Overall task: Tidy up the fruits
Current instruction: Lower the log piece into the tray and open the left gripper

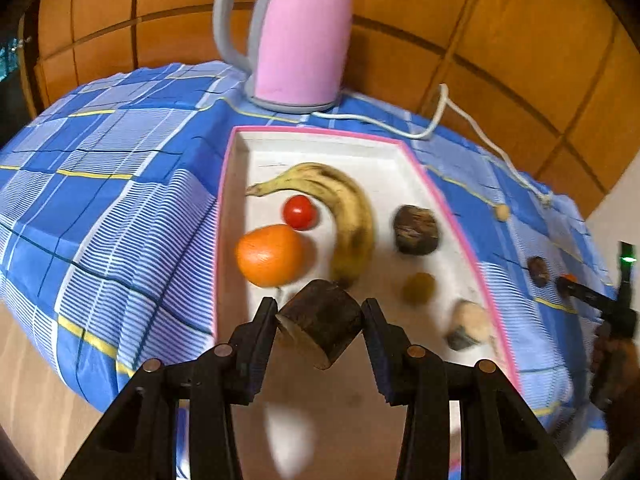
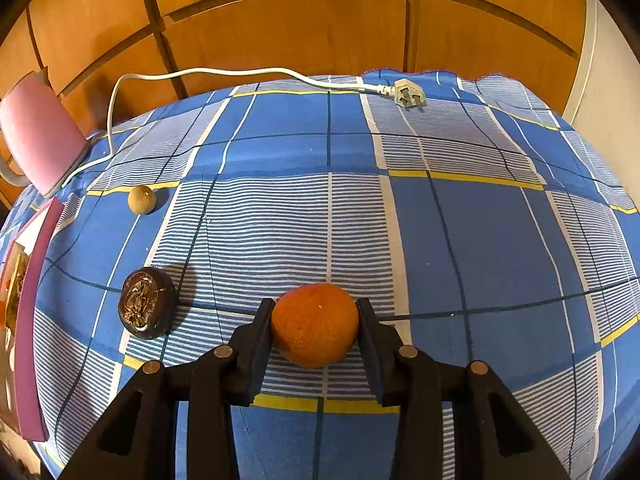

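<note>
Fruits lay in two groups: most sat in a white tray with a pink rim (image 1: 440,204) at the centre of the left wrist view, and a few remained loose on the blue checked cloth (image 2: 460,220) that filled the right wrist view. In the tray, from left to right, were an orange (image 1: 270,255), a small red tomato (image 1: 299,212), a spotted banana (image 1: 344,208), and a dark wrinkled fruit (image 1: 416,230), with two blurred pieces nearer the lower right rim that could not be identified.

At lower centre of that view the left gripper (image 1: 319,312) pinched a dark brown cut fruit piece (image 1: 320,322) over the near end of the tray. It looked rigid and rough-skinned, so it probably held well by its flat sides and needed little squeeze.

In the right wrist view, a small tan round fruit (image 2: 141,199) sat at centre left and a dark halved fruit (image 2: 146,308) at lower left, cut face showing; that one looked shrivelled and likely light, best taken across its rind, not its pulp. At lower centre the right gripper (image 2: 315,322) was pressed against both sides of a small orange fruit (image 2: 315,324), apparently resting on the cloth. Its pebbled peel should have given good friction, but the flesh was probably soft, so a gentle grip across the widest part seemed right. The pink kettle (image 2: 38,148) stood at far left, its plug (image 2: 408,94) at upper right
</note>
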